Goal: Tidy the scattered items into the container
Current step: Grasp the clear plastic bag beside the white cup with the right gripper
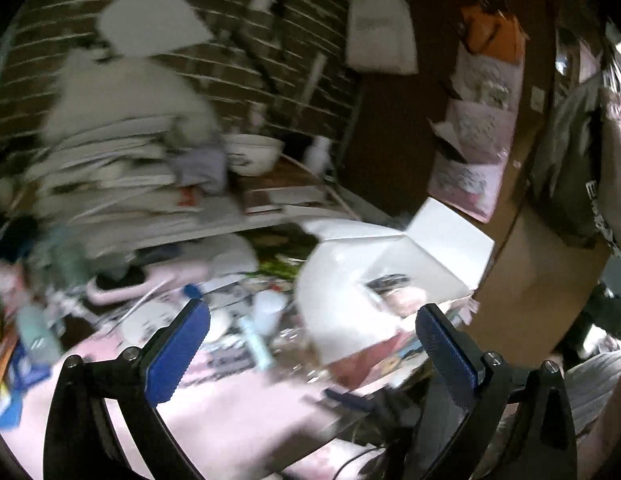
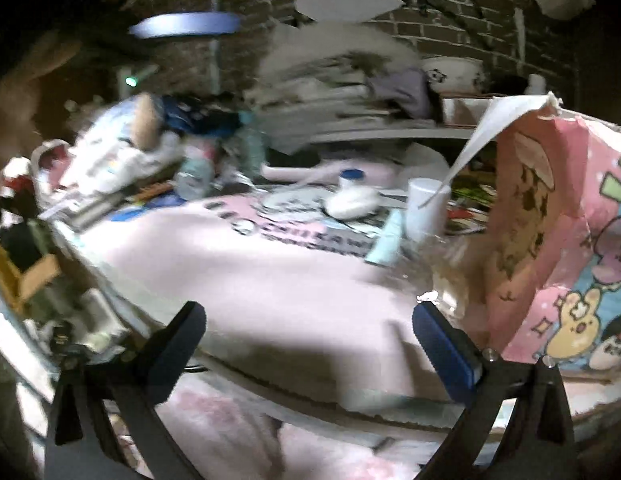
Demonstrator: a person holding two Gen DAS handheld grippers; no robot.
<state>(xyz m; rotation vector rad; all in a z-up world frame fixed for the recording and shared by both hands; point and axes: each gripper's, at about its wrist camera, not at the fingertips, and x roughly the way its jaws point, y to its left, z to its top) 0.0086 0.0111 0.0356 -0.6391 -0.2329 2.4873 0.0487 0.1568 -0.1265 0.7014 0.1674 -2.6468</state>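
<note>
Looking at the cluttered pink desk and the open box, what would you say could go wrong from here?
Both views are motion-blurred, so a grab now may miss. The white cup stands upright among small items such as the pale tube and could be knocked over when reaching in. The box has a loose torn flap near its opening, which might snag or block items dropped in. The left gripper and right gripper both have their jaws apart and empty.
</note>
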